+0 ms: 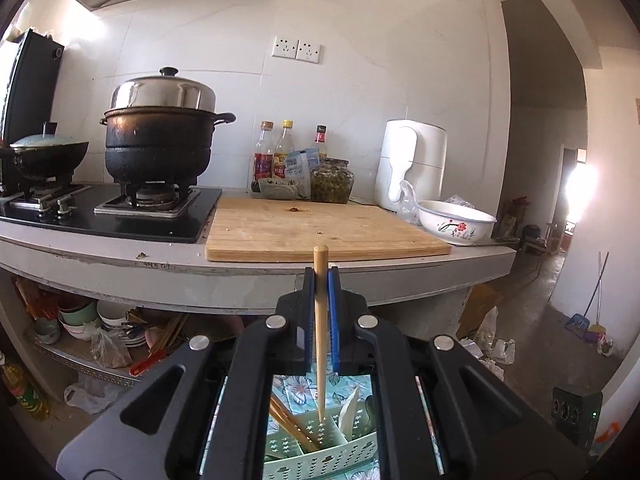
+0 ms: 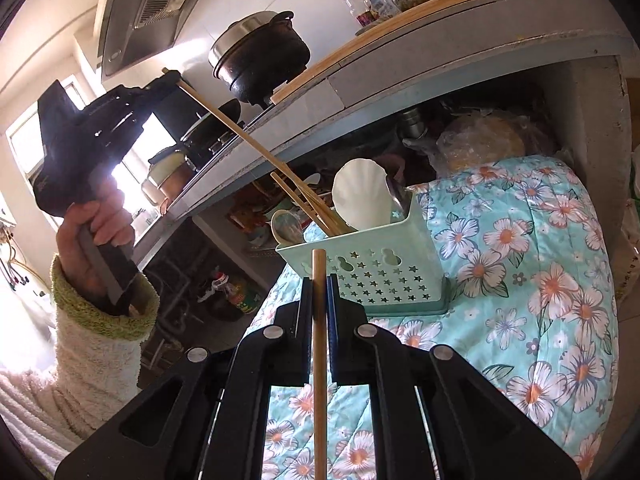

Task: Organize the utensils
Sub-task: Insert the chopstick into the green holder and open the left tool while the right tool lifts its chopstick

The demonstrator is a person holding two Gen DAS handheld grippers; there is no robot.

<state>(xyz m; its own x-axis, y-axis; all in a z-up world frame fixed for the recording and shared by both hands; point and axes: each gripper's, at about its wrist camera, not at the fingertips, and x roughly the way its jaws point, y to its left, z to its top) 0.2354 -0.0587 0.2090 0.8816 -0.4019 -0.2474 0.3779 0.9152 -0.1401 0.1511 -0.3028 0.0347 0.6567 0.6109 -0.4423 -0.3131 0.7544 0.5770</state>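
**A chopstick in each gripper, holder on the floral quilt**

Beyond the jaws of the left gripper (image 1: 321,280) runs the grey kitchen table (image 1: 248,276), carrying a wooden cutting board (image 1: 316,228) straight ahead, a black stockpot (image 1: 160,148) up to the left and a flowered bowl (image 1: 456,220) to the right. Ahead of the right gripper (image 2: 320,286) a floral quilt (image 2: 520,280) spreads out, and on it, just past the jaws and slightly right, stands the mint utensil holder (image 2: 380,276), holding several chopsticks and a white scoop (image 2: 360,196).

The left jaws are clamped on a chopstick (image 1: 321,312) that sticks up past the fingertips, its thin end hanging below, over the holder. The right jaws are likewise clamped on a second chopstick (image 2: 319,360), upright between the pads. A hand (image 2: 94,232) in a fleecy sleeve grips the left gripper's handle, up to the left.
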